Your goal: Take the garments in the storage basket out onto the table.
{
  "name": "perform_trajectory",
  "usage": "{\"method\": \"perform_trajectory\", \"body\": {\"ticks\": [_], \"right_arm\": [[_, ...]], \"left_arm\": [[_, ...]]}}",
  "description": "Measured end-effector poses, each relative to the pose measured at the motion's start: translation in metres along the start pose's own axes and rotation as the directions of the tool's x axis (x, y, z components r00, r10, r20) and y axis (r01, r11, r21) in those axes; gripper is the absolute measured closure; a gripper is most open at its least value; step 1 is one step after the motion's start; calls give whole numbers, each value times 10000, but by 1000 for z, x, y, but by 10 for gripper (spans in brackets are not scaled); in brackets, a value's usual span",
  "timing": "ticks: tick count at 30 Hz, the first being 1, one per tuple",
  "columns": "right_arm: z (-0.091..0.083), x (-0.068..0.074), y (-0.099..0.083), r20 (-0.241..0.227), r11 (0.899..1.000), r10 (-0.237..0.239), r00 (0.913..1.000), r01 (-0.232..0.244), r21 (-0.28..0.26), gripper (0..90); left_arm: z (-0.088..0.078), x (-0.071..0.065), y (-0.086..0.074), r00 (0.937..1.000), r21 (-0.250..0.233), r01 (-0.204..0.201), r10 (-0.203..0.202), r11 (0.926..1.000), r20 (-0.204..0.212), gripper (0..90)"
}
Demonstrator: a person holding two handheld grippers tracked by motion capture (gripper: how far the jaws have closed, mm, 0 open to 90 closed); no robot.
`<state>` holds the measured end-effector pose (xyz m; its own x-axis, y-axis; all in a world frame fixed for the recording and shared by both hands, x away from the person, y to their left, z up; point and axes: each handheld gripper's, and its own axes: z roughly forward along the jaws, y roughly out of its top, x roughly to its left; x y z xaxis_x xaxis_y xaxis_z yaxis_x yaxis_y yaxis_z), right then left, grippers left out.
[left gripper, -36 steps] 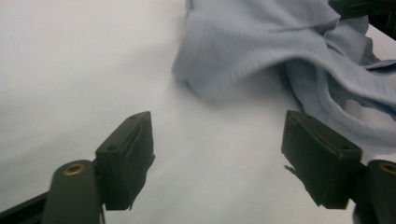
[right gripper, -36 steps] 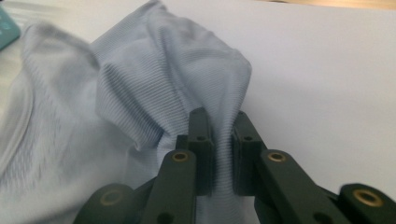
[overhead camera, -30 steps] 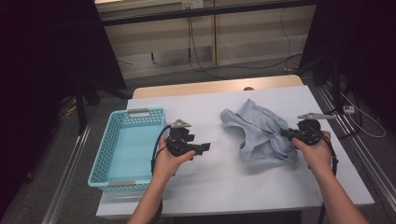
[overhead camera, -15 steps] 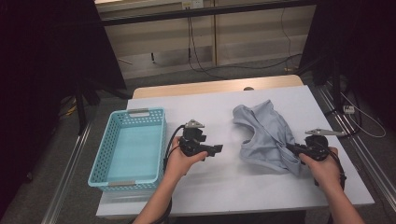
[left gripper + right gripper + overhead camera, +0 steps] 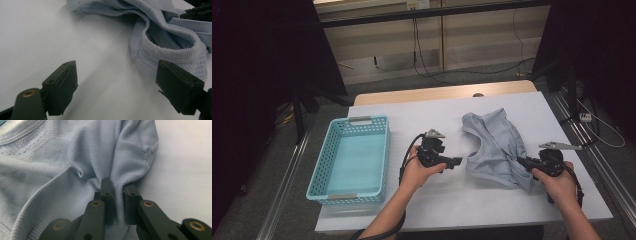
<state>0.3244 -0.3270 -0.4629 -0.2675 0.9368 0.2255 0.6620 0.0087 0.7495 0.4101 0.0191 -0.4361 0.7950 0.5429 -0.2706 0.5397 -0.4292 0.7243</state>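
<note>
The jaws of the right gripper (image 5: 117, 202) pinch a fold of the light blue garment (image 5: 494, 147), which lies toward the right edge of the white tabletop (image 5: 412, 115). The left gripper (image 5: 125, 90) has its jaws spread, just beside the garment's ribbed hem.

Dim room, dark at both sides; the white table (image 5: 452, 200) is evenly lit from above, with soft shadows. The high view is slightly soft. Near jaws blur in both gripper views; cloth (image 5: 75, 165) weave stays sharp.
</note>
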Motion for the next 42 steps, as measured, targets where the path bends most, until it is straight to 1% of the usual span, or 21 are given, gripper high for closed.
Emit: {"method": "perform_trajectory", "body": {"ticks": [3, 5, 7, 9, 11, 13, 17, 18, 19, 21, 22, 24, 26, 28, 30, 33, 35, 36, 38, 41, 42], "right_arm": [[0, 1, 0, 36, 10000, -24, 10000, 24, -4, 819], [0, 2, 0, 74, 10000, -75, 9999, 75, -22, 818], [0, 2, -1, 86, 10000, -69, 9999, 70, -40, 818], [0, 2, -1, 83, 9999, -96, 9999, 97, -47, 817], [0, 2, -1, 81, 9999, -96, 9999, 97, -58, 817], [0, 3, -1, 96, 9999, -128, 9999, 128, -54, 816], [0, 3, -1, 102, 9999, -147, 9998, 147, -69, 815], [0, 3, -1, 103, 9999, -151, 9998, 152, -66, 815], [0, 3, -1, 101, 9998, -168, 9998, 168, -59, 815], [0, 4, -1, 82, 9999, -166, 9998, 166, -31, 815], [0, 4, 0, 63, 9998, -175, 9998, 175, -13, 815], [0, 5, 0, 7, 9999, -142, 9999, 142, 14, 815], [0, 5, 0, -114, 9999, -133, 9998, 133, 22, 815], [0, 6, 0, -224, 10000, -98, 9997, 98, 16, 815], [0, 7, -1, -309, 10000, -89, 9995, 89, -5, 814], [-1, 9, -2, -444, 10000, 1, 9990, -2, -17, 813], [-1, 10, -2, -512, 10000, 20, 9987, -22, -33, 813], [-1, 10, -2, -572, 10000, 48, 9984, -51, -50, 813], [-2, 13, -2, -670, 10000, 21, 9978, -26, -79, 812], [-3, 18, -2, -971, 10000, 70, 9952, -70, 6, 812], [-2, 19, -2, -981, 10000, 7, 9952, -4, 32, 812]], "left_arm": [[10, -7, 0, 9993, 174, -185, 179, 9997, 330, 189], [16, -13, 2, 9986, 205, -331, 322, 9992, 424, 192], [21, -17, 2, 9983, 120, -444, 439, 9989, 377, 203], [26, -20, 2, 9980, 67, -382, 378, 9992, 516, 205], [30, -23, 2, 9972, 72, -410, 405, 9991, 633, 217], [33, -27, 3, 9959, -68, -460, 464, 9989, 777, 227], [40, -31, 3, 9949, -206, -683, 696, 9975, 724, 268], [42, -31, 3, 9948, -258, -644, 662, 9976, 770, 276], [43, -31, 3, 9941, -228, -652, 669, 9976, 853, 293], [46, -31, 3, 9923, -368, -699, 732, 9969, 996, 352], [47, -32, 3, 9903, -396, -689, 731, 9968, 1184, 384], [47, -33, 4, 9874, -319, -793, 829, 9963, 1349, 476], [47, -34, 5, 9855, -215, -782, 806, 9967, 1496, 621], [46, -33, 5, 9833, -38, -573, 571, 9984, 1728, 788], [44, -33, 6, 9834, 301, -550, 490, 9980, 1745, 891], [36, -31, 9, 9852, 458, -479, 396, 9978, 1670, 900], [27, -29, 11, 9858, 393, -385, 315, 9985, 1649, 900], [23, -26, 12, 9860, 458, -298, 219, 9985, 1652, 900], [12, -20, 13, 9886, 343, -40, -12, 9994, 1505, 900], [0, -12, 12, 9872, 191, 367, -392, 9991, 1545, 900], [-2, -11, 11, 9864, 230, 424, -455, 9988, 1582, 900]]}}
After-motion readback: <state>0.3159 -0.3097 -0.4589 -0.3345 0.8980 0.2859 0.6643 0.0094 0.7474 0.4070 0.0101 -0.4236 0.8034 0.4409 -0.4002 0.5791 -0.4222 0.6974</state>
